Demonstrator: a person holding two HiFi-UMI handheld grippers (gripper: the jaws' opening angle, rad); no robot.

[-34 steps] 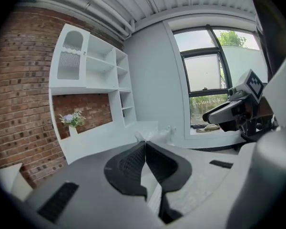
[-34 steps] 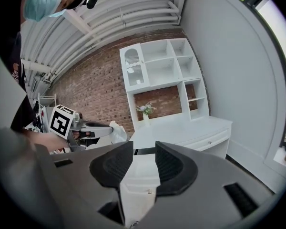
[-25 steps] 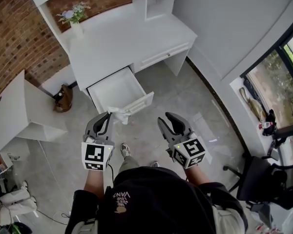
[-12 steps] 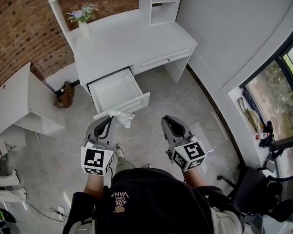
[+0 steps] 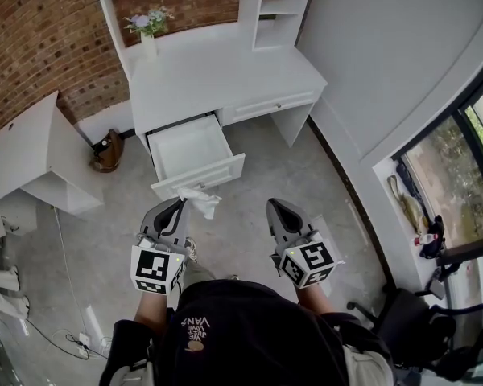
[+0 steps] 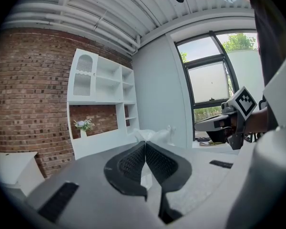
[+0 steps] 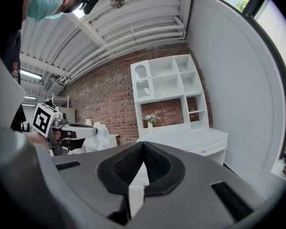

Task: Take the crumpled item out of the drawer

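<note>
The crumpled white item sticks out from the tip of the left gripper, clamped tight, just outside the open drawer's front edge. The right gripper is closed and empty.

Pulled-out drawer ahead, open floor beside it.

shirt print: "VANS" in pale letters on the back of the person's black shirt, upside down in the head view
small print beside it: a few short stacked lines, too small to read
left cube: on the left gripper, black-and-white square code patterns, not readable as letters or digits
right cube: on the right gripper, same kind of code patterns, not readable
rest of scene: no legible text
</note>
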